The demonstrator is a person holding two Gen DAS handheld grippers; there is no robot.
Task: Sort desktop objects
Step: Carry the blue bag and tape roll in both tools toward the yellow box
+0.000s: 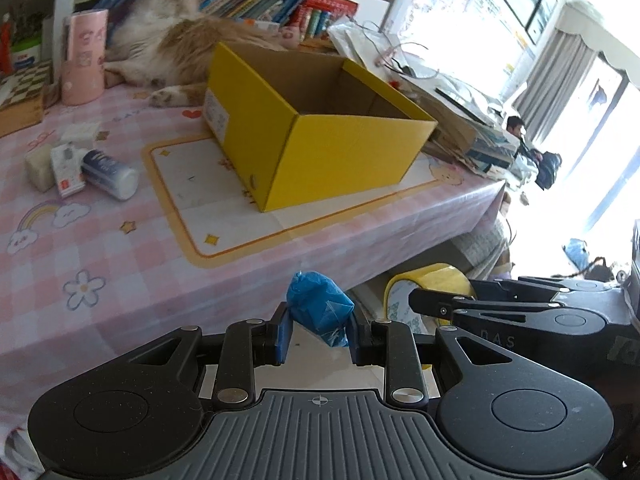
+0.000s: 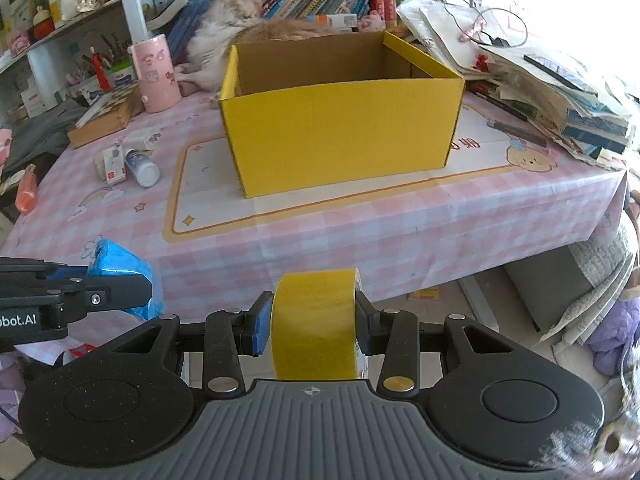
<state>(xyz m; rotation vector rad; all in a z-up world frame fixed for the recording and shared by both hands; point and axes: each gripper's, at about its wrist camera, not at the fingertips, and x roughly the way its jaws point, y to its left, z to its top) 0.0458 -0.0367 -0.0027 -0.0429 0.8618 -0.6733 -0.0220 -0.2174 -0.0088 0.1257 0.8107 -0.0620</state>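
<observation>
An open yellow cardboard box point(image 1: 320, 148) point(image 2: 340, 132) stands empty on a cream mat on the pink checked tablecloth. My left gripper point(image 1: 318, 330) is shut on a crumpled blue plastic bundle point(image 1: 320, 308) point(image 2: 120, 268), held just off the table's near edge. My right gripper point(image 2: 312, 324) is shut on a roll of yellow tape point(image 2: 314, 324) point(image 1: 420, 280), held upright in front of the table edge, to the right of the left gripper. A white bottle with a dark label point(image 1: 110, 174) point(image 2: 140, 166), a small carton point(image 1: 66, 168) and a beige block point(image 1: 38, 168) lie left of the box.
A cat point(image 1: 180, 44) point(image 2: 240, 28) lies behind the box against a row of books. A pink cup point(image 1: 84, 64) point(image 2: 158, 74) and a chessboard box point(image 2: 106, 114) stand at the back left. Piled papers and books point(image 2: 552, 92) crowd the table's right side.
</observation>
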